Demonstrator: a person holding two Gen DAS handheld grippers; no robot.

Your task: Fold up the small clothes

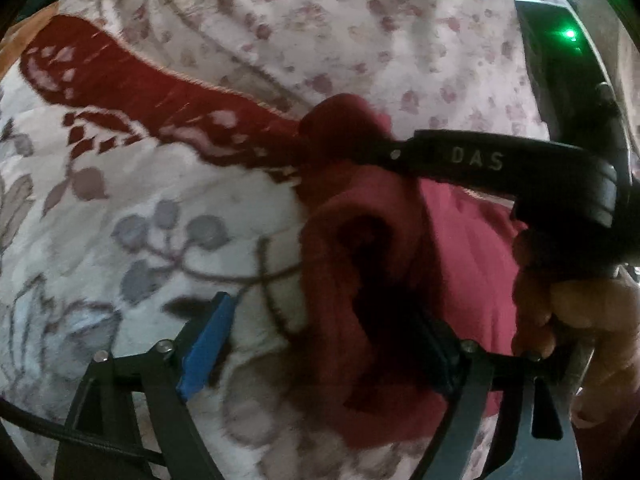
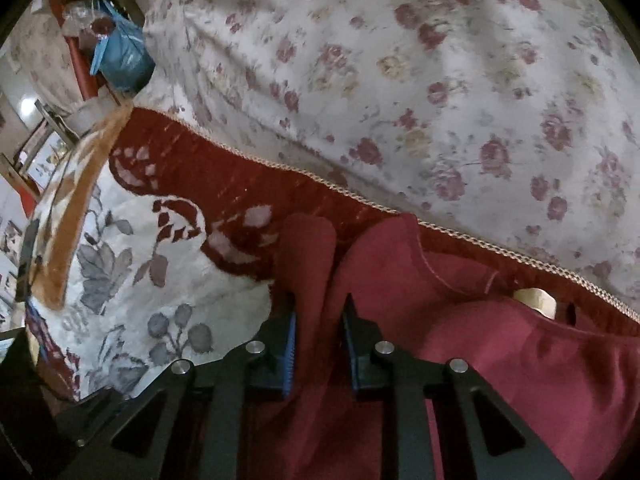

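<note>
A small dark-red garment [image 1: 460,264] lies bunched on a flowered blanket [image 1: 120,208]. My left gripper [image 1: 320,328] is open, its blue-padded left finger [image 1: 208,344] over the blanket and its right finger sunk in the garment's folds. The right gripper's black body, marked DAS, crosses the left wrist view [image 1: 500,164], held by a hand. In the right wrist view my right gripper [image 2: 320,320] is shut on a raised fold of the red garment [image 2: 308,256], the rest of which spreads to the right [image 2: 520,360].
A blanket with a dark red border [image 2: 240,184] and a rose-print sheet [image 2: 440,80] cover the bed. A cream tag [image 2: 536,300] shows at the garment's neck. A blue bag and clutter [image 2: 120,52] stand off the bed at the upper left.
</note>
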